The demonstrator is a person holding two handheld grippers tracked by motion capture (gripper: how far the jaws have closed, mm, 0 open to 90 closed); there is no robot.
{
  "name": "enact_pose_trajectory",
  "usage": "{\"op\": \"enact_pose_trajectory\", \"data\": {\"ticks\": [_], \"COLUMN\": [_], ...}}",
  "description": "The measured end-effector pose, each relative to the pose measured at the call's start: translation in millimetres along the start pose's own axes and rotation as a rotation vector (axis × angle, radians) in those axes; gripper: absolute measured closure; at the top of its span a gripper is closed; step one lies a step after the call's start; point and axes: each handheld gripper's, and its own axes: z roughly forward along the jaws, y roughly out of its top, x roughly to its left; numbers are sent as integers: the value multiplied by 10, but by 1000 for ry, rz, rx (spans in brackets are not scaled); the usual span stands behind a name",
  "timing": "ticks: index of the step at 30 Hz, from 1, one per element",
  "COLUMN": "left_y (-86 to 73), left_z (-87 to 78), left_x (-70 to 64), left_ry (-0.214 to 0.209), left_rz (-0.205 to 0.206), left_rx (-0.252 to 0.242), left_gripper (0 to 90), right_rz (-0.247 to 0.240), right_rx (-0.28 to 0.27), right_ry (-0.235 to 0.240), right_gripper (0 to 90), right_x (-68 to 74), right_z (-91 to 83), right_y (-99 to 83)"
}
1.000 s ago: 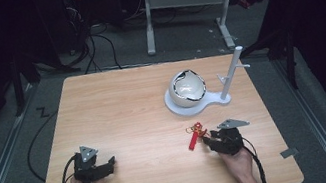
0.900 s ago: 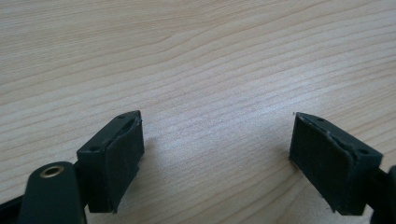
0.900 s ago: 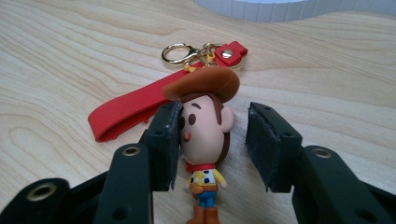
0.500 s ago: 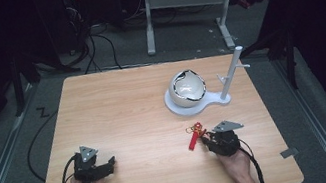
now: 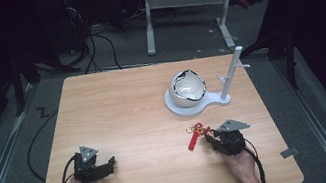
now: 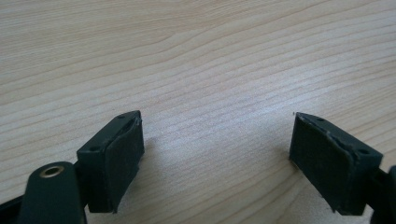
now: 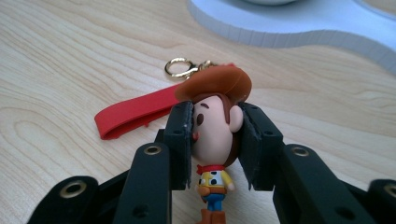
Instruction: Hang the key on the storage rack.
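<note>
A small cowboy figure keychain with a brown hat, a red strap and a gold ring lies on the wooden table. My right gripper is shut on the figure's head; its black pads press both sides. In the high view the right gripper sits near the front right, with the red strap just to its left. My left gripper rests at the front left, open, with nothing between its pads but bare table.
A white stand at the back right carries a white bowl-like shell and an upright white post with pegs. Its flat base lies just beyond the keychain. Cables and a desk frame are on the floor behind the table.
</note>
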Motion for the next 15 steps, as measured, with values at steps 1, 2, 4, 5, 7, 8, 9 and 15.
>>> {"op": "enact_pose_trajectory", "data": {"ticks": [1,2,4,5,7,8,9,15], "left_y": [0,0,0,0,0,0,0,0], "left_z": [0,0,0,0,0,0,0,-1], "left_x": [0,0,0,0,0,0,0,0], "left_ry": [0,0,0,0,0,0,0,0], "left_rz": [0,0,0,0,0,0,0,1], "left_rx": [0,0,0,1,0,0,0,1], "left_gripper": [183,183,183,183,183,182,183,183], "right_rz": [0,0,-3,-3,1,-1,-4,-9], "right_rx": [-4,-8,-21,-21,-26,-26,-29,-43], "right_ry": [-1,-2,-6,-6,-6,-7,-9,-14], "right_gripper": [672,673,673,673,673,674,673,674], "right_x": [-7,-13,-21,-21,-38,-42,-46,-50], "right_z": [-18,-35,-63,-63,-88,-92,-101,-159], "right_y": [7,16,30,30,32,33,33,51]}}
